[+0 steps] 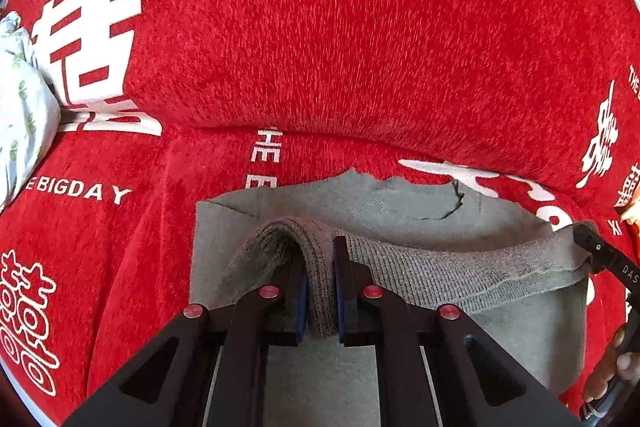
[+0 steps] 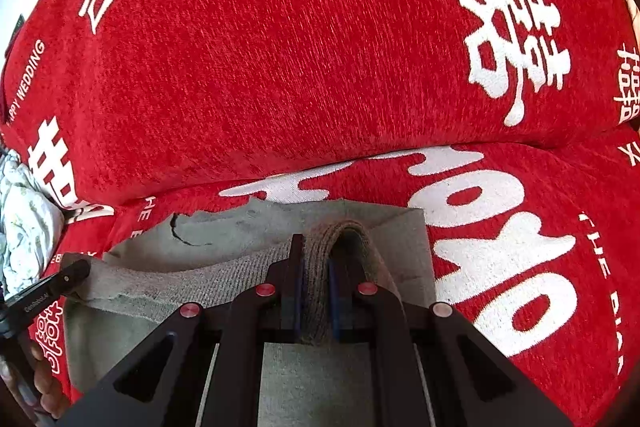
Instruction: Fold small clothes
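Note:
A grey-green knitted garment (image 1: 400, 203) lies on a red sofa seat. Its ribbed hem (image 1: 460, 275) is lifted off the cloth and stretched between my two grippers. My left gripper (image 1: 320, 247) is shut on the hem's left end, where the rib bunches between the blue pads. In the same view the right gripper's finger (image 1: 600, 251) holds the hem's far right end. In the right wrist view my right gripper (image 2: 316, 247) is shut on the ribbed hem (image 2: 200, 279), over the garment (image 2: 360, 219). The left gripper's finger (image 2: 60, 283) shows at the left.
The red sofa cover (image 1: 320, 27) with white lettering rises as a backrest behind the garment. A pale floral cloth (image 1: 20, 99) lies bunched at the left end of the seat, also as the floral cloth (image 2: 24, 227). A person's hand (image 1: 616, 359) holds the right gripper.

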